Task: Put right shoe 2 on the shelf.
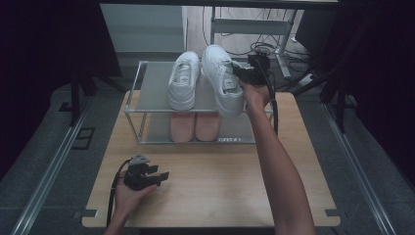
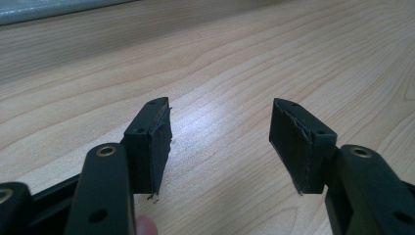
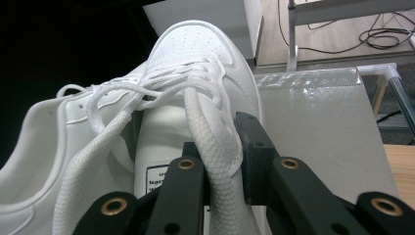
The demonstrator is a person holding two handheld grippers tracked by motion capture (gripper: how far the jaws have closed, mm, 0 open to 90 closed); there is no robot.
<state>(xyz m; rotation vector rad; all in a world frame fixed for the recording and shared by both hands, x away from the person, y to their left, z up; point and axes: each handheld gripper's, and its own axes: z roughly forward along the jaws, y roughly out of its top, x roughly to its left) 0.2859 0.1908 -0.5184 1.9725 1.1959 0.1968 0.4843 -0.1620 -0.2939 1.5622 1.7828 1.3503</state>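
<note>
Two white sneakers sit on the top shelf of a metal shoe rack (image 1: 133, 110). The left sneaker (image 1: 184, 81) lies straight. The right sneaker (image 1: 221, 73) is angled, with its heel at the shelf's front edge. My right gripper (image 1: 242, 74) comes at this sneaker from the right. In the right gripper view, that gripper (image 3: 218, 142) is shut on the laced side of the right sneaker (image 3: 191, 49), with one jaw inside the opening and one outside. My left gripper (image 1: 164, 175) rests low on the wooden table (image 1: 220, 181). In its own view the left gripper (image 2: 220, 132) is open with nothing between its jaws.
A pair of pink shoes (image 1: 195, 126) stands on the rack's lower shelf. The grey top shelf (image 3: 313, 112) is bare to the right of the held sneaker. Dark curtains, table legs and floor cables lie beyond the rack.
</note>
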